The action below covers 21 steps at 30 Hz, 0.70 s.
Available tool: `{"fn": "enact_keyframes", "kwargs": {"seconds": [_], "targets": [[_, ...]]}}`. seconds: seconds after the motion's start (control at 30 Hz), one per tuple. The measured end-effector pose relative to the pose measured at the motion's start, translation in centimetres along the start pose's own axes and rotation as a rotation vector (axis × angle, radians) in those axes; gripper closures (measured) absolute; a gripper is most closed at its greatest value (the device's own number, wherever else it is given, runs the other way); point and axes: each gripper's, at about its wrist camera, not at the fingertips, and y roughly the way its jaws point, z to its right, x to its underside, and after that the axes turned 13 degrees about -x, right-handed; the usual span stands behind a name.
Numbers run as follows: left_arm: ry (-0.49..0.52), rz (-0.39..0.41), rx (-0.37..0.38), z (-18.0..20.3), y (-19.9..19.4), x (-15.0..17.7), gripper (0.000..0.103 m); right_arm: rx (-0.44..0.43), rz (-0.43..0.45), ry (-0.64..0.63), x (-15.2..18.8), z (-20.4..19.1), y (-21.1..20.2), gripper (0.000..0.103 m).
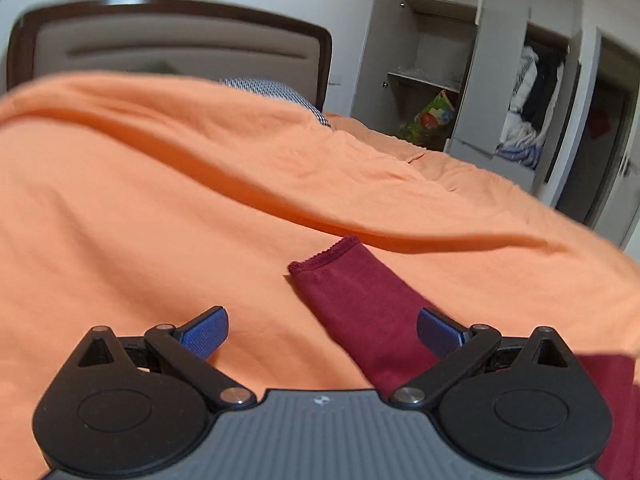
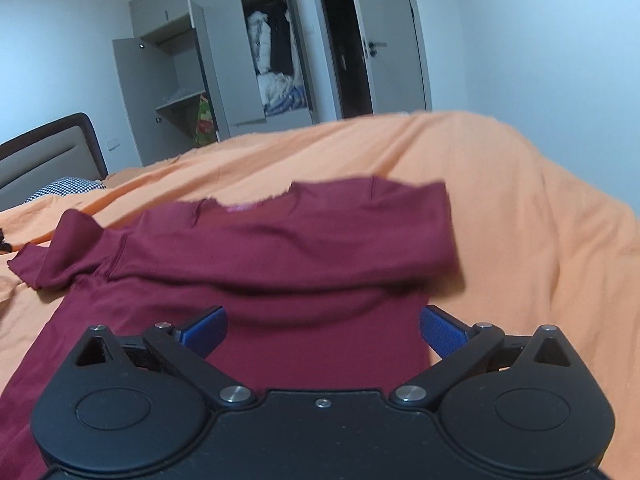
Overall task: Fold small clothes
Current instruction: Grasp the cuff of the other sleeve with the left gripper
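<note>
My left tool (image 1: pixel 322 334) was spread wide, blue pads (image 1: pixel 206 332) well apart, gripping nothing. It hovered low over the bed (image 1: pixel 160 208), which was covered by an orange sheet. A maroon sleeve (image 1: pixel 360 304) lay flat on the sheet, running from the cuff at about 12 o'clock of the tool down toward 4 o'clock, passing just inside the right pad. I couldn't tell if that pad touched the cloth. More maroon fabric showed at the 4 o'clock edge of the left view.

My right tool (image 2: pixel 323 330) was also spread wide, empty, both pads clear of each other. It sat over the shirt (image 2: pixel 280 248), maroon, lying on the bed with the neck at 12 o'clock. The right side of the shirt looked folded in over the body, blurred. The other sleeve stretched out flat toward 10 o'clock, cuff on the sheet. The shirt body filled the gap between the pads; contact unclear.

Background: headboard (image 1: pixel 172 40) at 11 o'clock in the left view, checked pillow (image 1: pixel 276 94) peeking over the sheet, wardrobe (image 2: pixel 208 76) with open doors and clothes inside at 12 o'clock in the right view, door (image 2: pixel 384 40) beside it at 1 o'clock.
</note>
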Motion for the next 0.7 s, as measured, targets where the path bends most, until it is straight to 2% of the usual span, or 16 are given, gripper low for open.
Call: {"fn": "enact_keyframes", "kwargs": {"seconds": [0.1,0.17,0.2,0.27,0.3,0.33,0.37,0.4,0.5,0.63,0.7], "targets": [[-0.043,-0.032,0.044,0.0,1.9,0.1,0.016,0.004,-0.028,0.008,1.0,-0.6,-0.2,0.001],[-0.063,-0.063,0.042,0.4,3.4,0.2,0.033,0.014,-0.039,0.006,1.3,-0.9,-0.5,0.001],[-0.076,-0.074,0.040,0.5,4.1,0.3,0.038,0.017,-0.042,0.009,1.4,-1.0,-0.6,0.001],[-0.097,-0.094,0.031,0.5,5.5,0.2,0.056,0.018,-0.043,0.013,1.5,-1.2,-0.8,0.001],[-0.109,-0.102,0.028,0.5,6.1,0.2,0.061,0.021,-0.044,0.009,1.5,-1.3,-0.9,0.001],[-0.117,-0.104,0.029,0.4,6.5,0.2,0.071,0.025,-0.044,0.003,1.5,-1.4,-1.0,0.001],[-0.121,-0.106,0.028,0.4,6.8,0.2,0.090,0.026,-0.045,-0.002,1.5,-1.5,-1.1,0.001],[-0.127,-0.111,0.022,0.4,7.1,0.2,0.098,0.025,-0.044,-0.006,1.5,-1.7,-1.1,0.001],[-0.177,-0.107,0.043,0.0,6.9,0.0,0.100,0.011,-0.039,-0.006,1.5,-2.0,-1.2,0.001],[-0.182,-0.043,0.064,-0.1,5.0,-1.3,0.100,-0.013,-0.037,-0.015,1.7,-2.8,-1.1,0.001],[-0.159,0.016,0.055,0.2,3.6,-2.2,0.101,-0.023,-0.033,-0.019,1.8,-3.2,-1.1,0.001]]}}
